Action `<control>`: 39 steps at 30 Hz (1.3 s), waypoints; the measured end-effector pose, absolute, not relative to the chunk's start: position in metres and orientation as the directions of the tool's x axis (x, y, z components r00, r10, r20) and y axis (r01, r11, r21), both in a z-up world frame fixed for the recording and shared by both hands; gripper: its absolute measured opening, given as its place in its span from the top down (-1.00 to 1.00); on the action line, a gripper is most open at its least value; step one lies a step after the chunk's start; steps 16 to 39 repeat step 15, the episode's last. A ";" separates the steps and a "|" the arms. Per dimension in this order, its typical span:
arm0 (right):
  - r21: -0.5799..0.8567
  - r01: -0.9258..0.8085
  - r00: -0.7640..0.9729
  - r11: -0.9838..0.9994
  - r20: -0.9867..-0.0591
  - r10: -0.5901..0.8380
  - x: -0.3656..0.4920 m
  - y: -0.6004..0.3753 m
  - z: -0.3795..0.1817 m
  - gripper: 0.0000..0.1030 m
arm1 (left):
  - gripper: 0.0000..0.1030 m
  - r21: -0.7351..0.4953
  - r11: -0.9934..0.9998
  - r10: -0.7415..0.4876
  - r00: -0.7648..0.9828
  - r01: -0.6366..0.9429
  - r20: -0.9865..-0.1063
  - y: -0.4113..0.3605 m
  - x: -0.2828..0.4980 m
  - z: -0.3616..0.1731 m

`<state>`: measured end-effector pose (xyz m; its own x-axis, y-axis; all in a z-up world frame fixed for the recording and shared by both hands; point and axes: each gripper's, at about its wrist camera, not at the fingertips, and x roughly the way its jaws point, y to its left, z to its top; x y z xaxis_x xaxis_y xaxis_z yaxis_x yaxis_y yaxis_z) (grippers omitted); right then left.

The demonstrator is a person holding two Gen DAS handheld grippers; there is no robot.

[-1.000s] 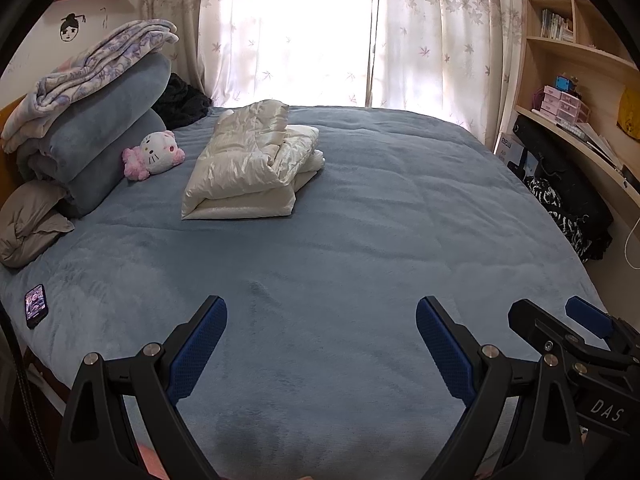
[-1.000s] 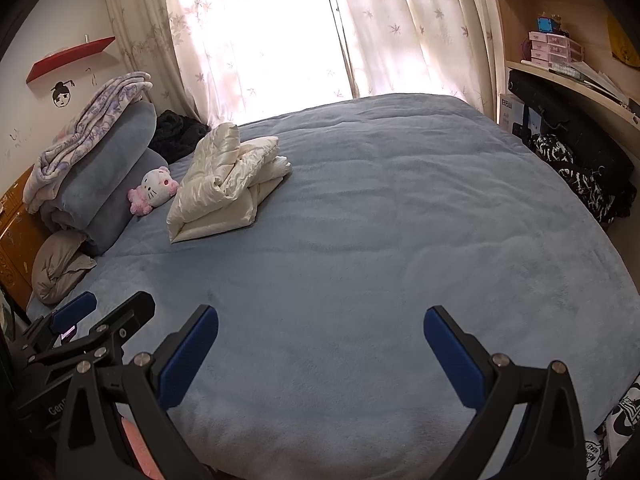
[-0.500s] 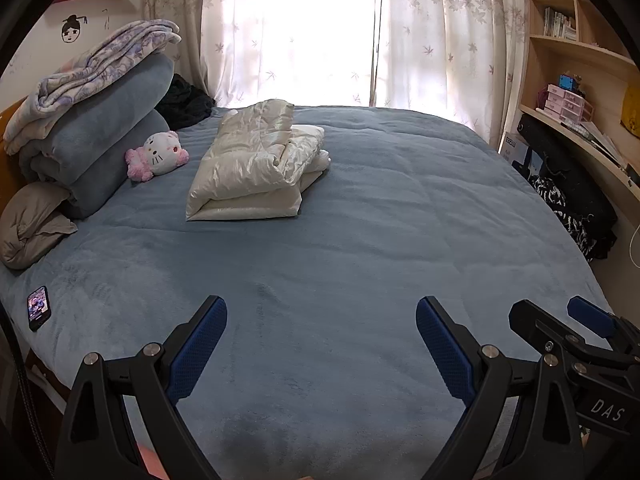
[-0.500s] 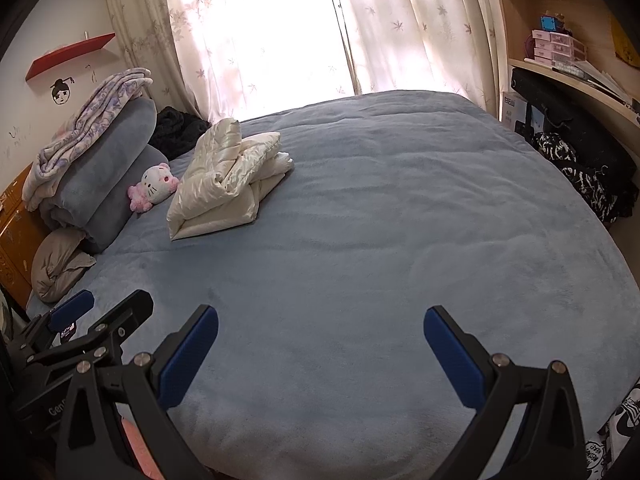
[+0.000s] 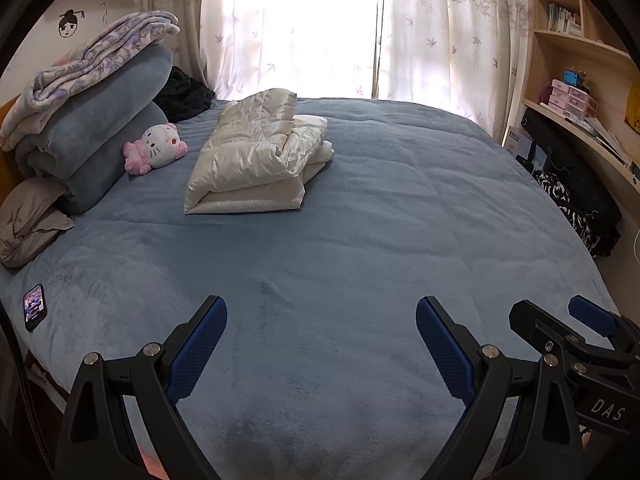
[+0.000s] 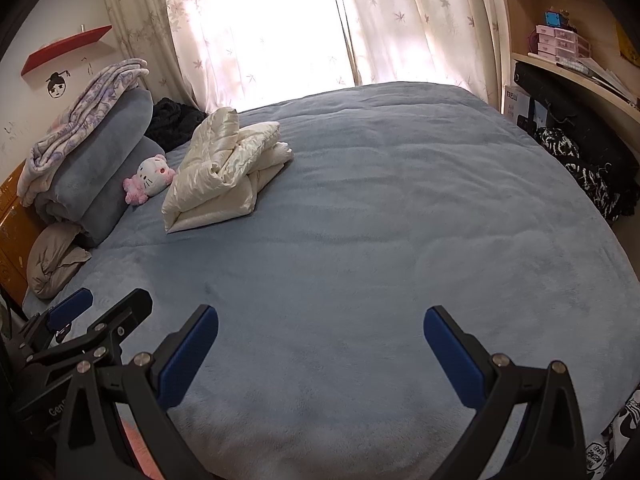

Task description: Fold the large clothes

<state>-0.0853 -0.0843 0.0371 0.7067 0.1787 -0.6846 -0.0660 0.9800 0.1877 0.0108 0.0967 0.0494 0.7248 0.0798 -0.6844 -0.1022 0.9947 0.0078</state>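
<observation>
Both sets of jaws stand spread wide with nothing between them: the left gripper (image 5: 322, 344) and the right gripper (image 6: 320, 354) hang side by side over the near edge of the bed (image 5: 360, 280), each showing at the rim of the other's view, and neither touches the cover. Taking the bed as the landmark, the task's thing, a cream jacket (image 5: 256, 164), lies toward its far left part, well apart from both grippers and clear of the window edge. It is stacked in flat layers with a squared front edge, and a puffier fold sits on top, leaning up toward the window. From the right wrist view (image 6: 224, 172) that top fold looks looser and partly raised, though at this distance it is hard to say whether it is a sleeve or a hood left untucked. Judged from how it lies, the folding looks essentially done; at most a pat down of the top layer remains. No other unfolded garment shows on the bed's open middle, so nothing else seems to be waiting. Just left of the jacket rests a plush cat (image 5: 156, 148), and behind it, at the bed's left side, a pile of blankets (image 5: 92, 120). A phone (image 5: 34, 306) lies at the near left corner.
</observation>
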 end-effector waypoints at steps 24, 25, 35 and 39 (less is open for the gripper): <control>0.172 -0.061 0.658 0.983 -0.734 0.169 -0.064 -0.074 0.020 -1.00 | -0.84 -0.009 0.993 0.074 0.681 -0.117 -0.728 0.114 0.031 0.022; 0.172 -0.061 0.658 0.983 -0.734 0.169 -0.064 -0.074 0.020 -1.00 | -0.84 -0.009 0.993 0.074 0.681 -0.117 -0.728 0.114 0.031 0.022; 0.172 -0.061 0.658 0.983 -0.734 0.169 -0.064 -0.074 0.020 -1.00 | -0.84 -0.009 0.993 0.074 0.681 -0.117 -0.728 0.114 0.031 0.022; 0.172 -0.061 0.658 0.983 -0.734 0.169 -0.064 -0.074 0.020 -1.00 | -0.84 -0.009 0.993 0.074 0.681 -0.117 -0.728 0.114 0.031 0.022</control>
